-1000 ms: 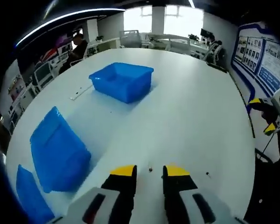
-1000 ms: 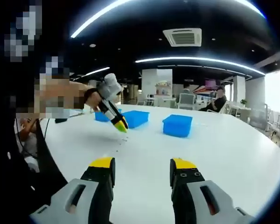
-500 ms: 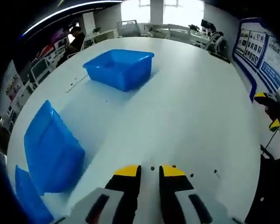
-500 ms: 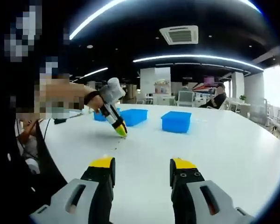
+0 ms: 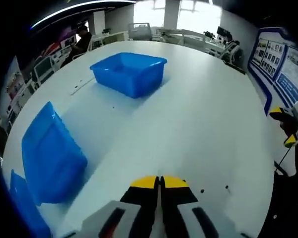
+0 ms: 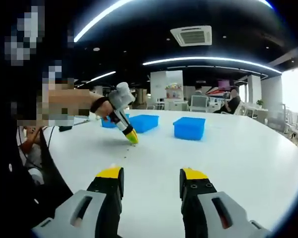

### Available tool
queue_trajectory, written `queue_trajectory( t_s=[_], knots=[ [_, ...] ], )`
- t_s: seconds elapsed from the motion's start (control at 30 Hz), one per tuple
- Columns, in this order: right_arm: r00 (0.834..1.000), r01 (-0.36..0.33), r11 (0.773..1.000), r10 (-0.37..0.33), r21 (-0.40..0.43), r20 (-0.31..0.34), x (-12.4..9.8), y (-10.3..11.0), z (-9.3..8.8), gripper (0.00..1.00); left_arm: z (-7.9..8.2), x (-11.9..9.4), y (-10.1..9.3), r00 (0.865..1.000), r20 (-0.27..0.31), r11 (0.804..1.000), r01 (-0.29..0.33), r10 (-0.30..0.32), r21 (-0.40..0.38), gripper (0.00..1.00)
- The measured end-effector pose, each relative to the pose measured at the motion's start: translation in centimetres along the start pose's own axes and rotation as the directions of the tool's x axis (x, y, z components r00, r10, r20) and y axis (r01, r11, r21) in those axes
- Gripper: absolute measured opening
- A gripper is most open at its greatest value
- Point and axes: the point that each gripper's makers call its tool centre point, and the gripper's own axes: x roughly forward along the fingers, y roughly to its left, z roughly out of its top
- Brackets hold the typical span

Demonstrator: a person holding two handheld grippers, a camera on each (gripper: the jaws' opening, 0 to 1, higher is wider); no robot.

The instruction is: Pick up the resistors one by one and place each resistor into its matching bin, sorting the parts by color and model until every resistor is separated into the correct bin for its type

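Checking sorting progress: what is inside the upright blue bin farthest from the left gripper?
The blue bin shows bare blue floor; the near wall hides the rest, so resistors there cannot be ruled out.

Dark ceiling, curved light strips point(image 6: 208, 60), ceiling air vent point(image 6: 190, 35); bright windows point(image 5: 188, 10); poster wall point(image 5: 283, 69).

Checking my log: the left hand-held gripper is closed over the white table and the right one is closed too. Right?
Not quite. The right hand-held gripper is open, its jaws wide apart in the right gripper view. The left hand-held gripper is indeed closed over the white table.
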Motion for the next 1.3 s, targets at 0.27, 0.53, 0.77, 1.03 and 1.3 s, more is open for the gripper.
queue_trajectory(
  t_s=[0.27, 0.53, 0.77, 1.03, 1.3],
  knots=[
    [1.000, -0.005, 1.000, 0.005, -0.014, 0.006, 0.0, 0.6, 0.7, 0.47, 0.5, -1.8, 1.1, 0.984, 0.172, 0.996, -0.031, 0.046, -0.088, 0.06],
    [1.000, 0.002, 0.999, -0.001, -0.045, 0.021, 0.2, 1.3, 2.1, 0.47, 1.8, -8.4, 0.2, 0.878, 0.465, 0.990, -0.061, 0.115, -0.129, 0.06],
    [0.999, 0.019, 0.998, -0.017, -0.064, 0.040, 0.2, 2.3, 3.4, 0.47, 1.5, -15.8, -2.4, 0.667, 0.720, 0.981, -0.101, 0.191, -0.166, 0.06],
    [0.999, 0.005, 0.996, -0.002, -0.094, 0.032, 0.4, 3.8, 4.0, 0.47, 0.7, -17.7, -2.6, 0.588, 0.771, 0.969, -0.129, 0.244, -0.209, 0.06],
    [0.990, 0.129, 0.989, -0.125, -0.067, 0.057, -0.4, 1.2, 4.4, 0.46, 7.1, -13.6, -1.9, 0.577, 0.786, 0.975, -0.138, 0.221, -0.173, 0.06]
  ],
)
